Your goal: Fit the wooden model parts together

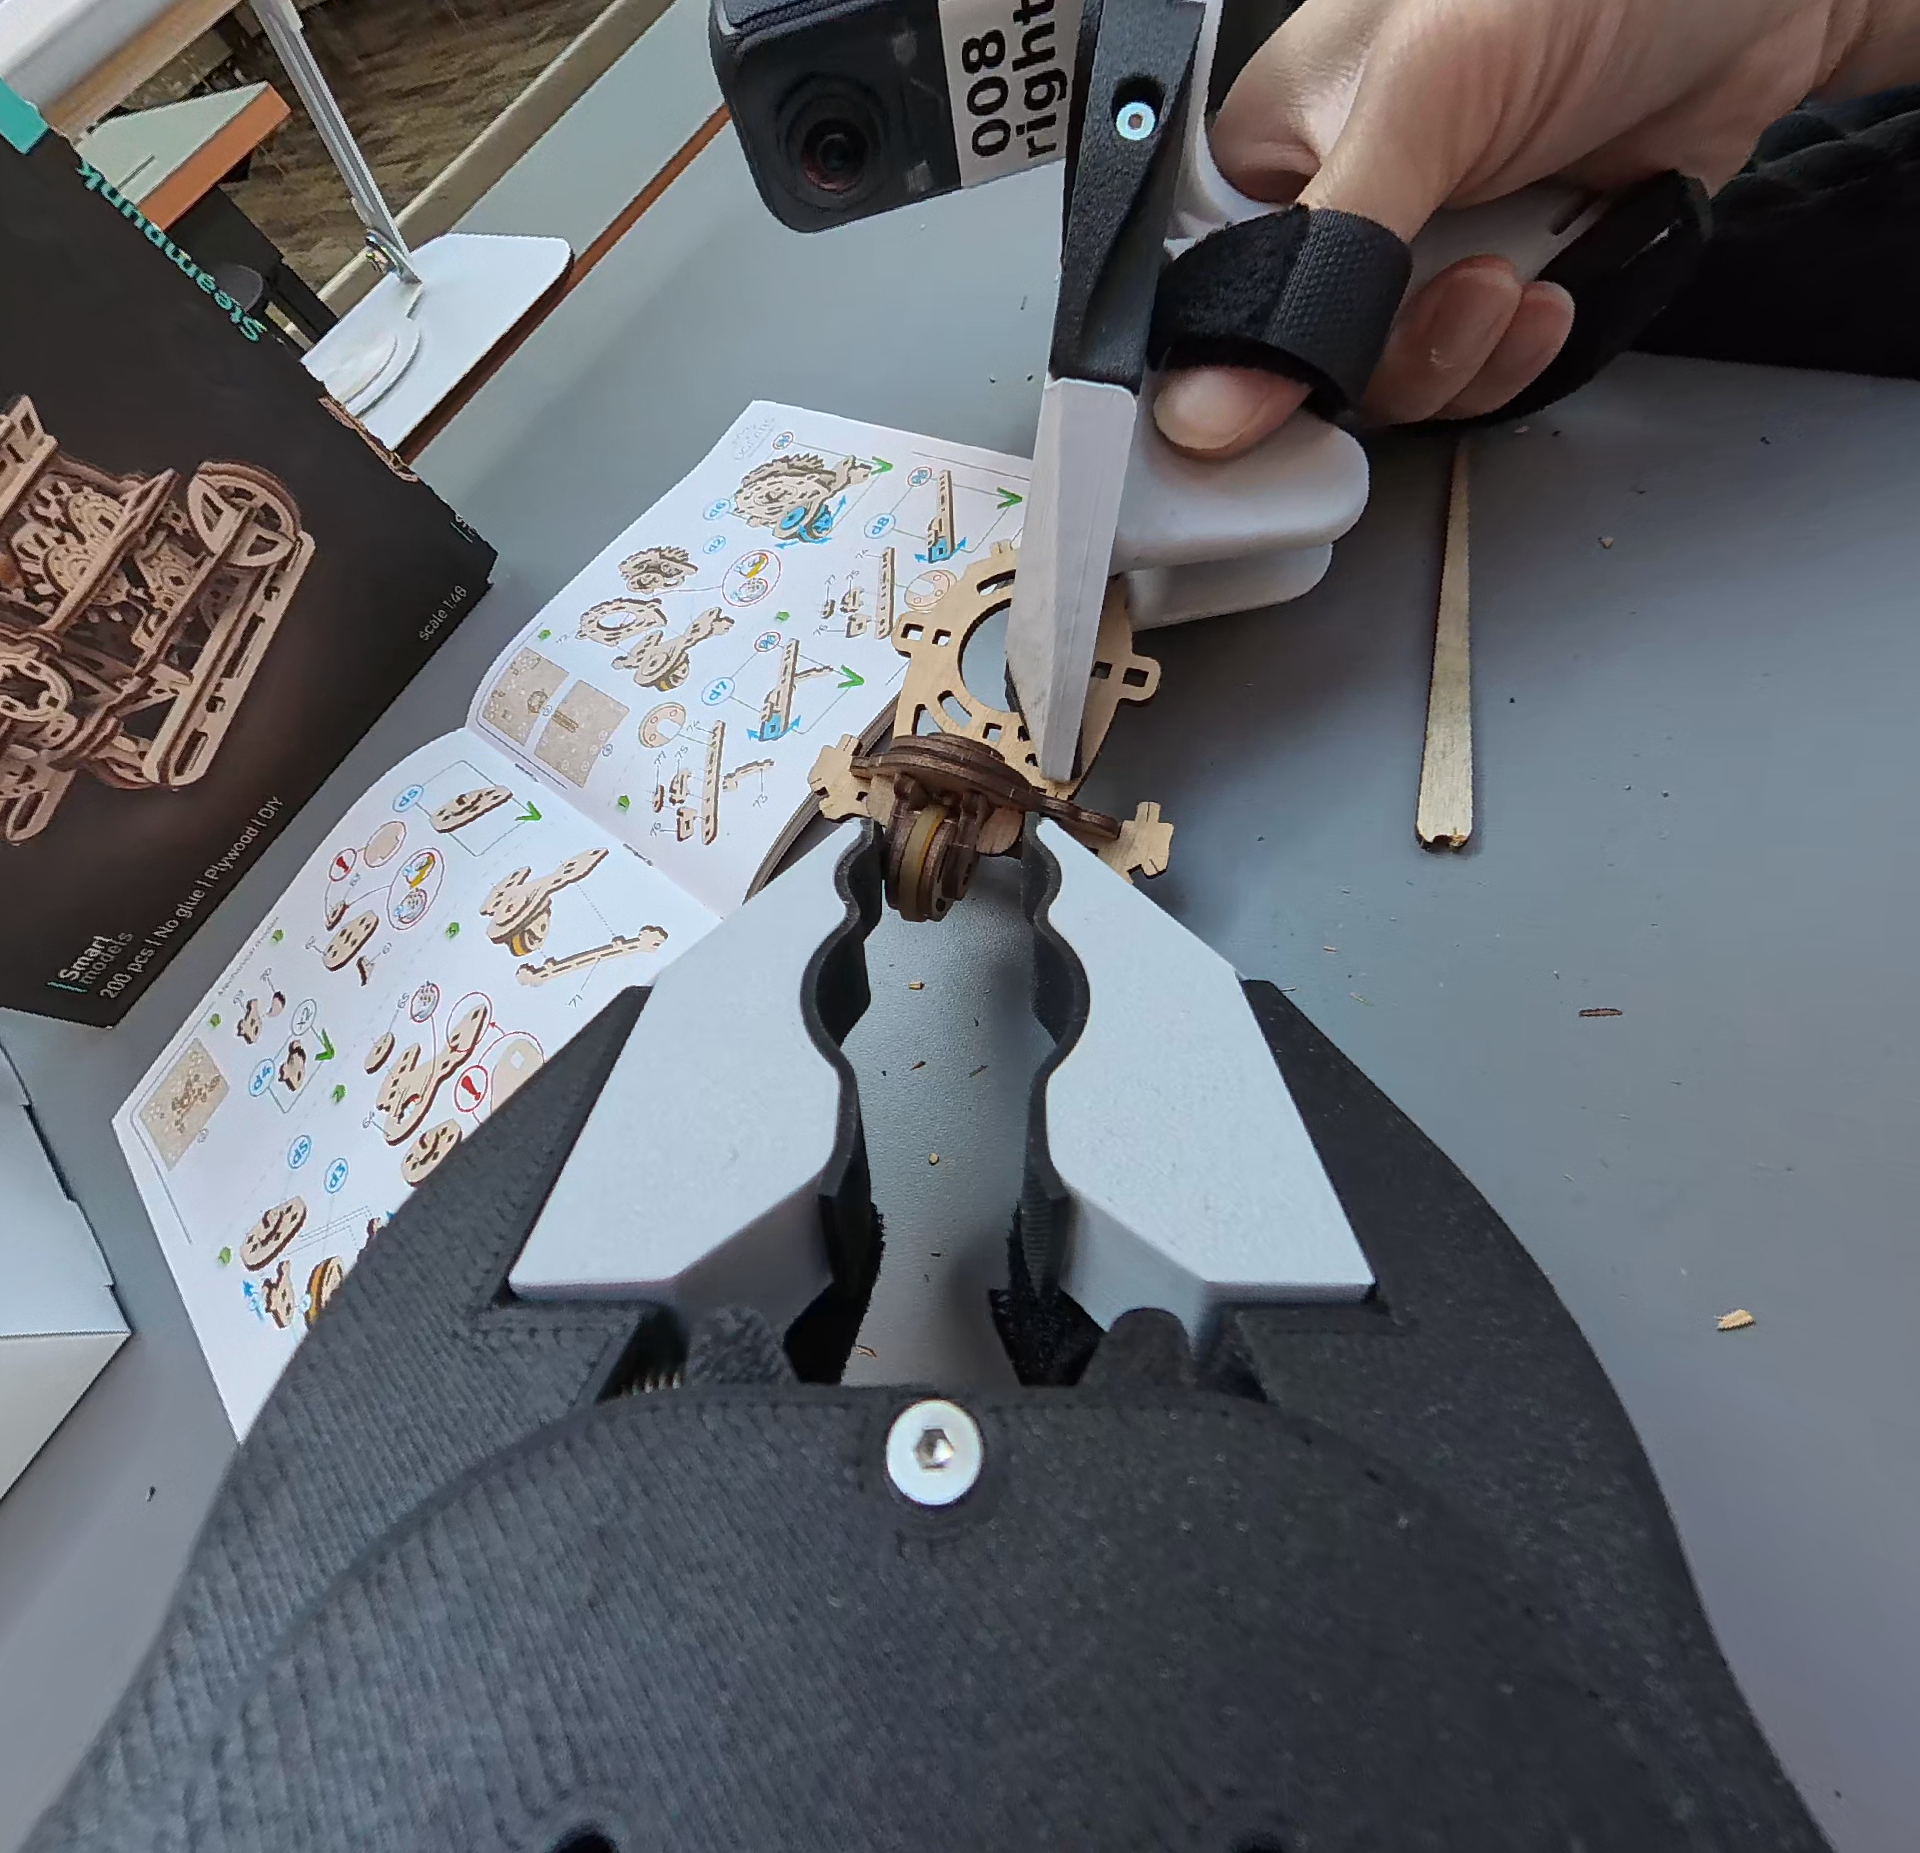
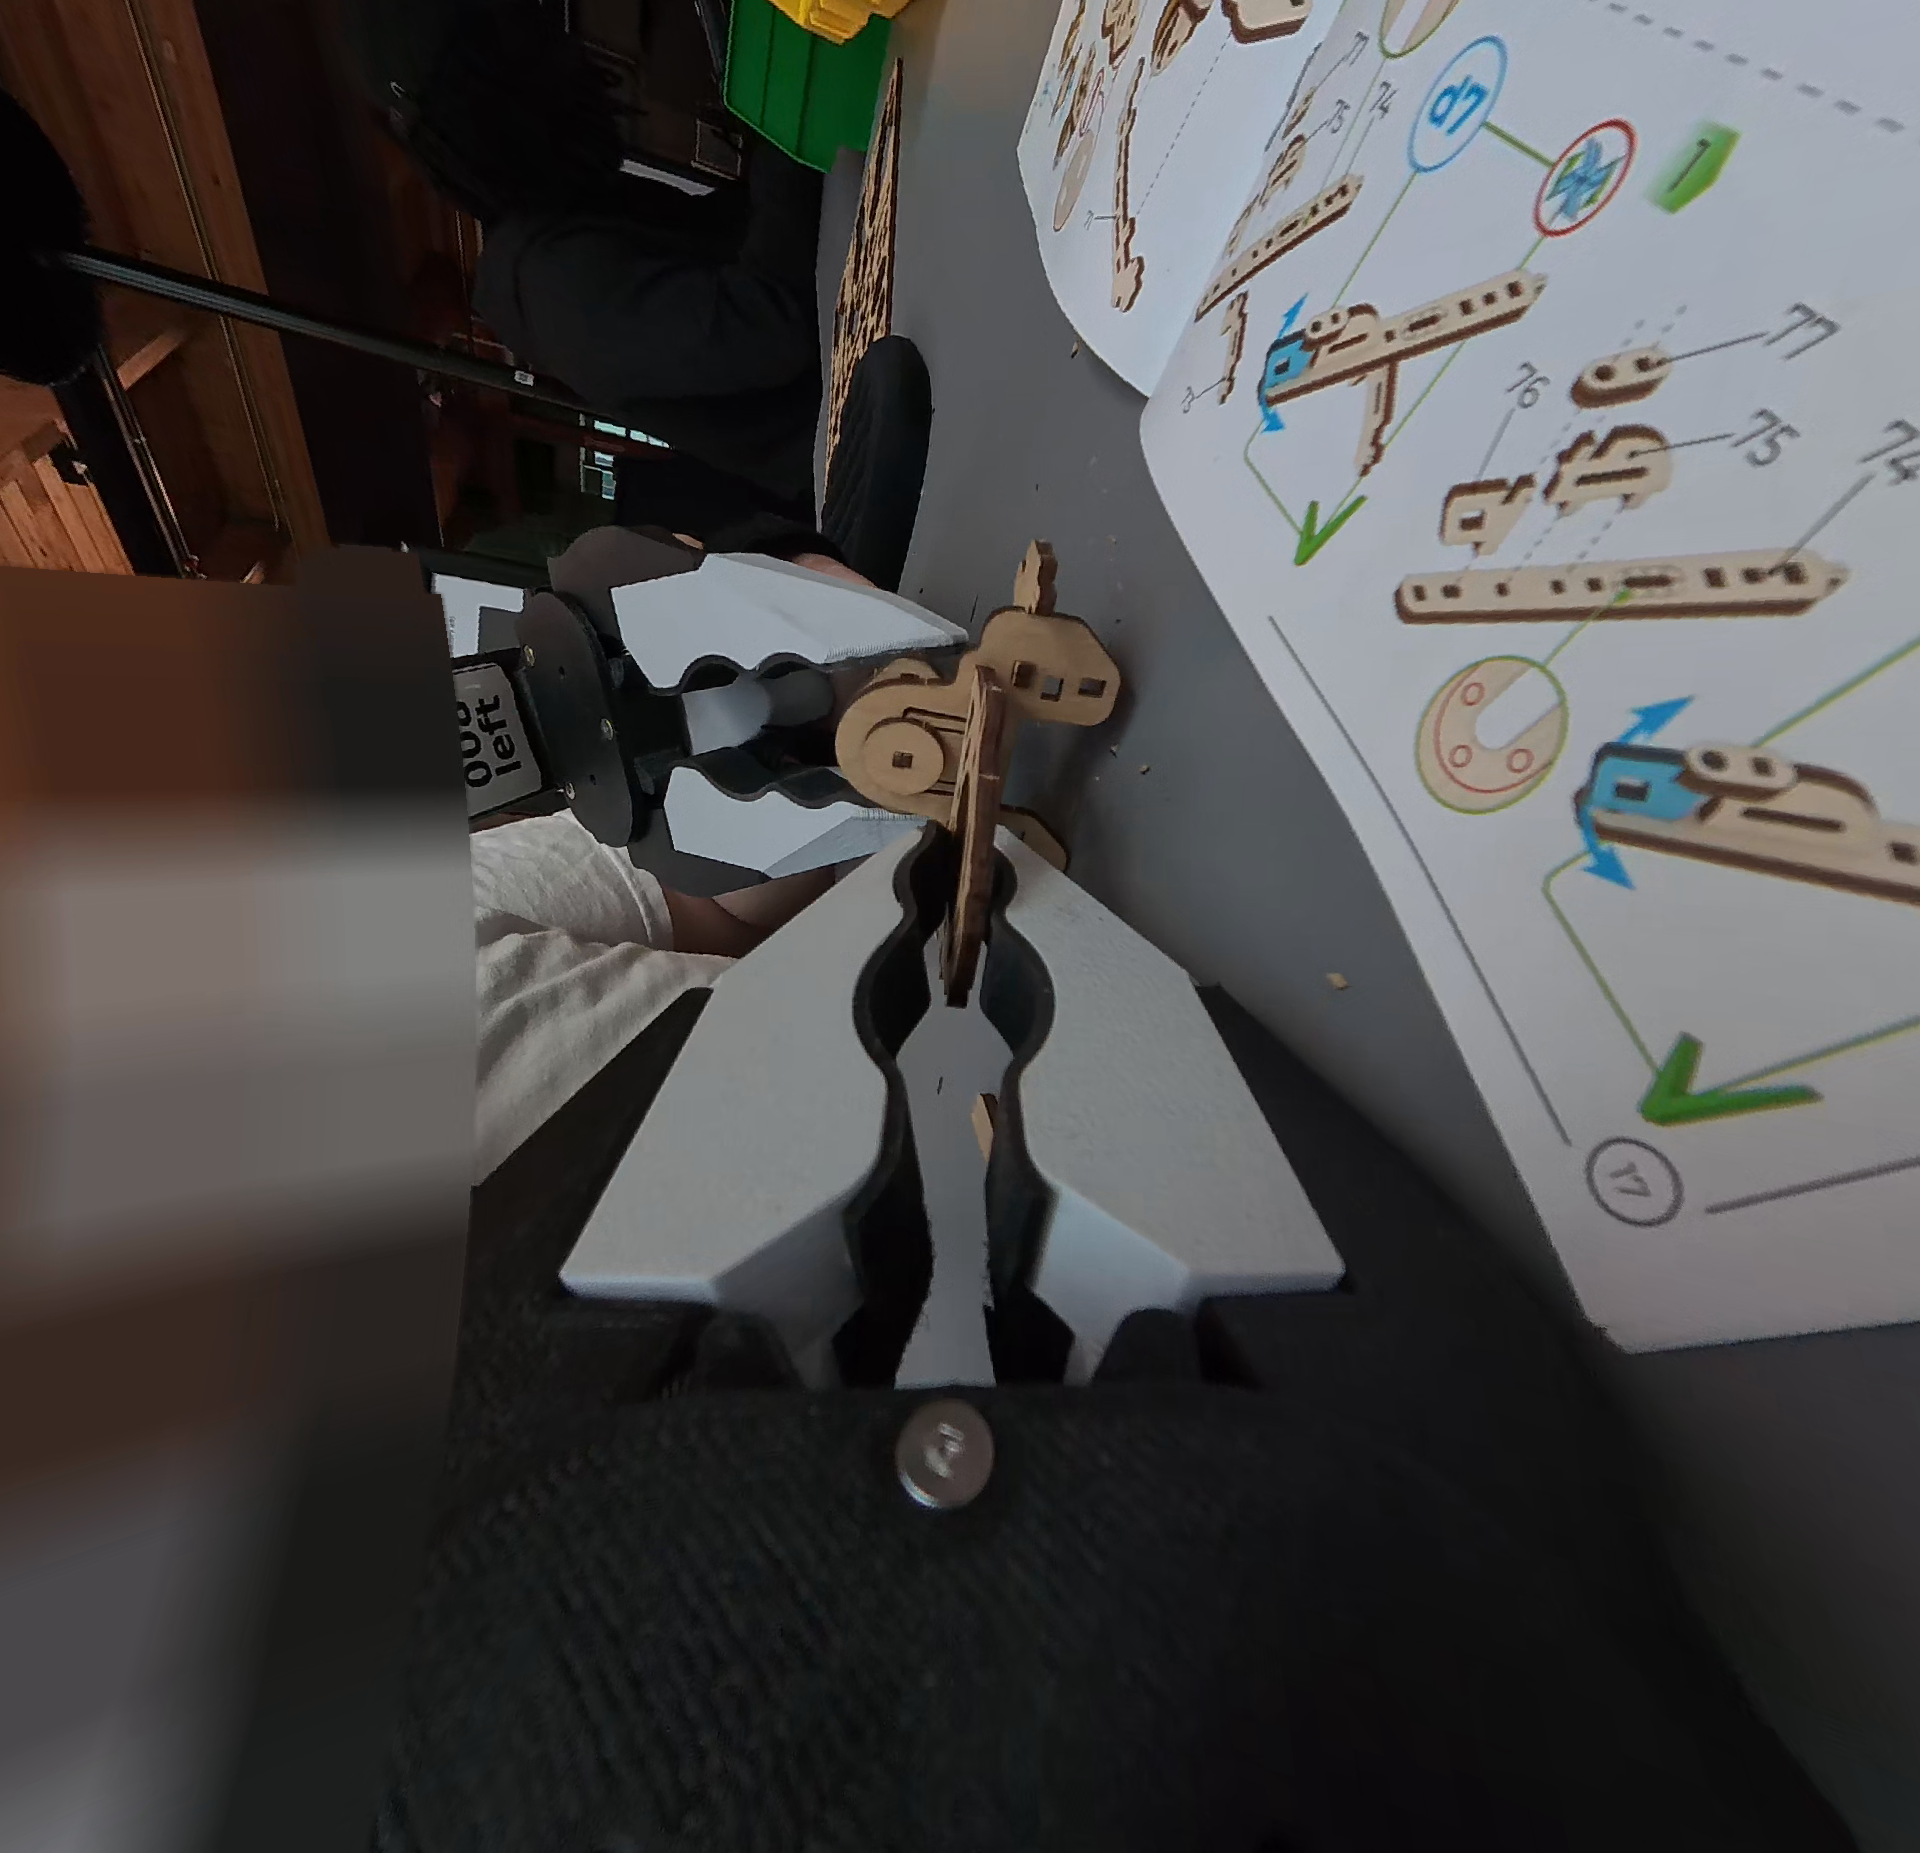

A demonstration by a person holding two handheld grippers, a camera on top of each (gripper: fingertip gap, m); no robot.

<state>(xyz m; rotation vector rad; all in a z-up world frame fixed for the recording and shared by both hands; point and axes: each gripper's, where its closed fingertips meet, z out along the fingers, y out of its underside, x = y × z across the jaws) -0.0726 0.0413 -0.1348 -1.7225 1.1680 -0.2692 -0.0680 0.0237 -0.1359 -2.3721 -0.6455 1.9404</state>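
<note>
My left gripper (image 1: pixel 951 847) is shut on a small wooden sub-assembly (image 1: pixel 930 847) with a little layered wheel and dark curved arms. It holds this just above the grey table (image 1: pixel 1558 972). My right gripper (image 1: pixel 1060 754) comes down from above, held by a hand (image 1: pixel 1507 89), and is shut on a flat round wooden plate (image 1: pixel 951 650) with a centre hole and notched tabs. The plate stands edge-on between the right gripper (image 2: pixel 961 868) fingers in the right wrist view (image 2: pixel 971 837). The sub-assembly (image 2: pixel 904 743) touches the plate's face, with the left gripper (image 2: pixel 883 733) behind it.
An open instruction booklet (image 1: pixel 540 816) lies left of the parts and fills the right of the right wrist view (image 2: pixel 1558 660). A dark model box (image 1: pixel 156 608) stands at the left. A thin wooden strip (image 1: pixel 1449 660) lies at the right. Wood crumbs dot the table. Yellow and green blocks (image 2: pixel 810 37) sit far off. My left and right fingertips are right by each other.
</note>
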